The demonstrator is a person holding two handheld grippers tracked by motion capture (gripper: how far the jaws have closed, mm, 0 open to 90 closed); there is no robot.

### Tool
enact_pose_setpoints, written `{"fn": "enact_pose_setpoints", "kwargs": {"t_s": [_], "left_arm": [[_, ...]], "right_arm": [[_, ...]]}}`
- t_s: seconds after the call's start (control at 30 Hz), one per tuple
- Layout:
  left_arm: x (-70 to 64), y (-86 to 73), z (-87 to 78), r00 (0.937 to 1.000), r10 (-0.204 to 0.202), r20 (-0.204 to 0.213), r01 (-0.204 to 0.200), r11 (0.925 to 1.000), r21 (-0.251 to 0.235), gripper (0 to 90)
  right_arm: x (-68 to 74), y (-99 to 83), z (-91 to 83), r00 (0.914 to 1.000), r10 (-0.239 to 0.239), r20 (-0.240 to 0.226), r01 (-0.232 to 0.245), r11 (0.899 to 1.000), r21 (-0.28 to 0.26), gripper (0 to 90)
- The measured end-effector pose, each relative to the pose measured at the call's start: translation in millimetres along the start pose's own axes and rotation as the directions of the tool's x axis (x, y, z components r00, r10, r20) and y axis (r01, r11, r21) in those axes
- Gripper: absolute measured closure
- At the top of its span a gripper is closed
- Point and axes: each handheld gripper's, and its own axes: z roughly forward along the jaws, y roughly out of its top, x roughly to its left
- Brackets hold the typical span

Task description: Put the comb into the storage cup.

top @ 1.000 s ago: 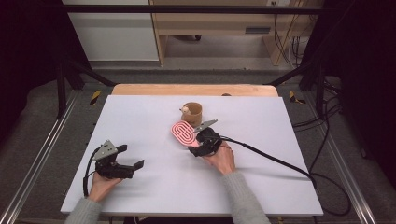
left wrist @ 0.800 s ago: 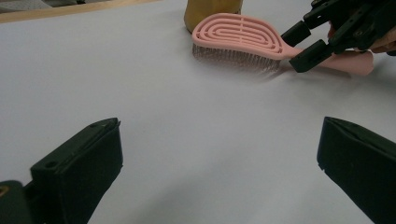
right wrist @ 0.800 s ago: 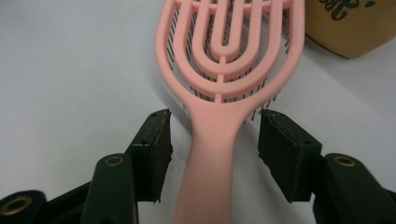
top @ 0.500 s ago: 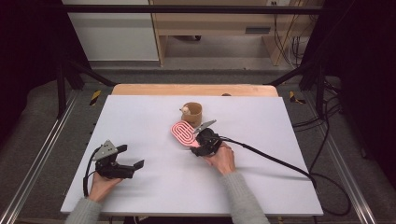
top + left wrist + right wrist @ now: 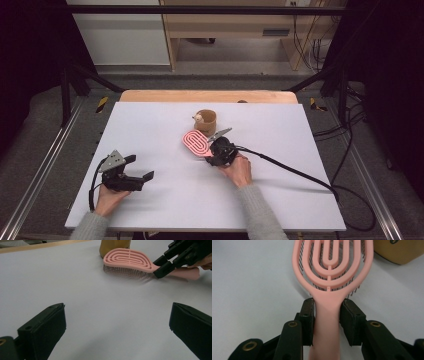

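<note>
Seen from the high view, my right claw [image 5: 212, 151] is clenched on the handle of a pink hairbrush [image 5: 195, 143], which lies near the middle of the white tabletop [image 5: 150, 120]. The brush head points away from me and a little to my left. Just beyond its tip stands a short brown cup [image 5: 206, 119], close to the brush head; I cannot tell from here whether they touch. A black cable [image 5: 290, 170] trails from that claw across the tabletop to my right and off its edge. My left claw [image 5: 137, 171] rests well apart from the brush, low on my left side, jaws spread and holding nothing, with bare tabletop between it and the brush.

Left gripper view: my left claw [image 5: 117, 332] has its two black jaws wide apart at the bottom corners, with plain white surface between them. Farther off, the hairbrush [image 5: 130, 261] lies bristles down, its ribbed pink back up. The right claw [image 5: 163, 266] grips it where the head narrows into the handle, and the handle end pokes out behind the jaws. The brown cup [image 5: 115, 246] stands right behind the brush head.

Right gripper view: the right claw [image 5: 328, 315] has both jaws pressed against the sides of the pink handle, just below the looped ribs of the head [image 5: 329, 262]. Dark bristles show under the ribs. The cup [image 5: 399, 251] sits at the upper right corner, just beside the head, a narrow strip of tabletop showing between them.
</note>
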Motion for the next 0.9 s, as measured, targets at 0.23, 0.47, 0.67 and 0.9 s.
{"fn": "enact_pose_setpoints", "kwargs": {"t_s": [0.23,0.47,0.67,0.9], "left_arm": [[-0.2,0.1,-0.1,1.0,0.001,0.001,-0.001,1.0,-0.001,0.7],[-0.1,0.1,-0.1,1.0,0.0,0.001,0.0,1.0,-0.001,0.8],[0.1,0.1,-0.2,1.0,-0.001,0.001,0.001,1.0,-0.002,0.9],[0.2,0.1,-0.4,1.0,-0.001,0.001,0.001,1.0,-0.004,1.0]], "right_arm": [[0.4,-0.2,-0.1,0.9999,0.007,0.008,-0.007,1.0,0.006,66.8],[0.3,-0.3,-0.2,0.9999,0.011,0.005,-0.011,1.0,0.007,68.1],[0.3,-0.5,-0.6,0.9999,0.012,0.002,-0.012,1.0,0.009,68.8],[0.6,-0.8,-1.7,1.0,-0.005,-0.005,0.005,1.0,0.016,69.6]]}}
